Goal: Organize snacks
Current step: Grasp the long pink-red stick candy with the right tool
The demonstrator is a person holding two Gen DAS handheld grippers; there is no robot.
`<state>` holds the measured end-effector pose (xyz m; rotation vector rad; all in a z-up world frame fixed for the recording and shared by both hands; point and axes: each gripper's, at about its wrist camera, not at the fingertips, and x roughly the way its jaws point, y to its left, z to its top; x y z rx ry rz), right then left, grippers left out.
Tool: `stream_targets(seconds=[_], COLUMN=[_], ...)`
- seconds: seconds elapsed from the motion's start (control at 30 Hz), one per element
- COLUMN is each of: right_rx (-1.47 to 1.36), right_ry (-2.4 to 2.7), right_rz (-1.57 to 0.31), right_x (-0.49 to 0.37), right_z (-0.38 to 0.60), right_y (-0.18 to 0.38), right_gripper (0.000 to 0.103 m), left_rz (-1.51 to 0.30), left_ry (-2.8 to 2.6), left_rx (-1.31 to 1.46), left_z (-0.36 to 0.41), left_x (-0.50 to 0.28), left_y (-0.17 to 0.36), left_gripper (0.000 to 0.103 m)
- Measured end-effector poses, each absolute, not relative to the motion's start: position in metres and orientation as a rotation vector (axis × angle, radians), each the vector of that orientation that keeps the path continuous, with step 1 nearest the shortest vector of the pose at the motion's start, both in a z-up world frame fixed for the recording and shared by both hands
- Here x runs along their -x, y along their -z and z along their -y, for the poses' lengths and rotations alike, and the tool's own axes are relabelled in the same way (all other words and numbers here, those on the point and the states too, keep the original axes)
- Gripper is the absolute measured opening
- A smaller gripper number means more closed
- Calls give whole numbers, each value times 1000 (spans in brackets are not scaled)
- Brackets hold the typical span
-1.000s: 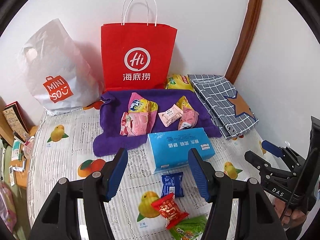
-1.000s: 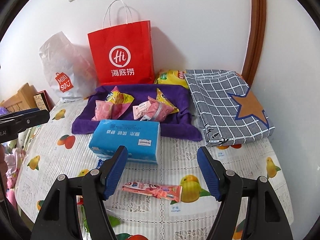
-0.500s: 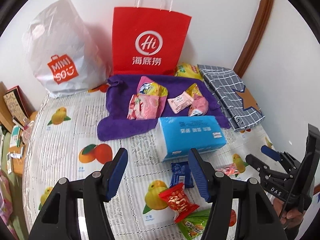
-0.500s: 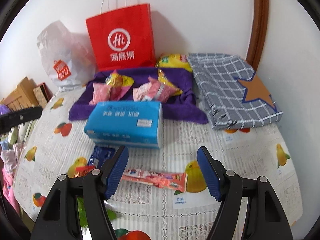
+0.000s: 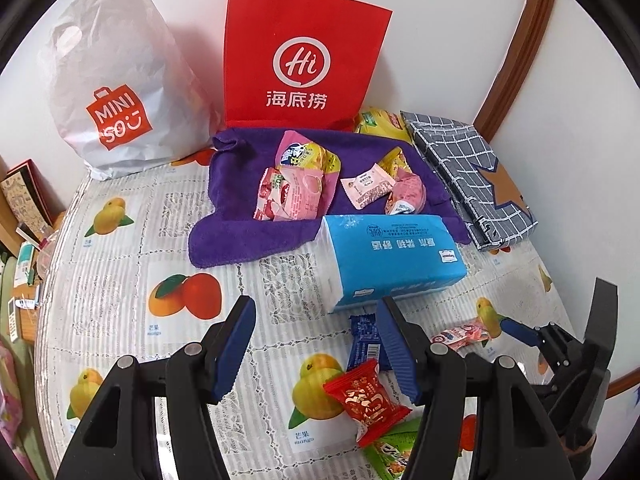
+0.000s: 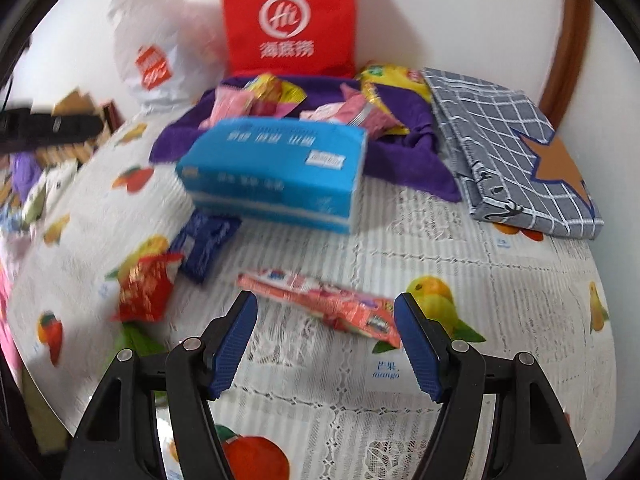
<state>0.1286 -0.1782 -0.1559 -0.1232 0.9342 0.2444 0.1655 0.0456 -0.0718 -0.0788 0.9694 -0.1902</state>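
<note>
1. The left gripper point(image 5: 316, 344) is hanging over the fruit-print tablecloth point(image 5: 120, 256) with its jaws standing apart and gripping nothing; a red snack packet point(image 5: 366, 398) and a dark blue snack packet point(image 5: 366, 340) are lying on the cloth near its right-hand finger, with a green packet point(image 5: 394, 450) showing at the bottom edge.
2. The right gripper point(image 6: 326, 340) is pointing down at a long pink snack stick point(image 6: 320, 300); its jaws are standing wide and holding nothing; the stick is lying flat on the cloth just ahead of the fingertips, slanting across the gap between them; the view is blurring, so contact cannot be told.
3. A blue tissue pack point(image 5: 394, 256) is sitting in the middle of the table, its far edge overlapping a purple towel point(image 5: 240, 224); several pink and yellow snack packets point(image 5: 292, 196) are resting on that towel.
4. A red paper bag point(image 5: 304, 60) and a white plastic bag point(image 5: 116, 80) are standing against the wall behind; a folded grey checked cloth point(image 5: 468, 176) is lying to the right.
</note>
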Motion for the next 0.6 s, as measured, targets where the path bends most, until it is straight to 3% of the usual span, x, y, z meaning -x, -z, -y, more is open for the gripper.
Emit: stream_targets(seconds=[0.5,0.6], right_rx=[177,151], right_ry=[-239,-247], right_rz=[-971,-1003], right_x=[-165,-173], right_z=[175,177], right_y=[186,193], right_gripper=[71,61], left_rz=[-995,-1000], left_ry=[155,152], left_rx=[77,74], left_z=[-54,-55], left_x=[-174,-174], left_y=[80,83], left_gripper=[60,60])
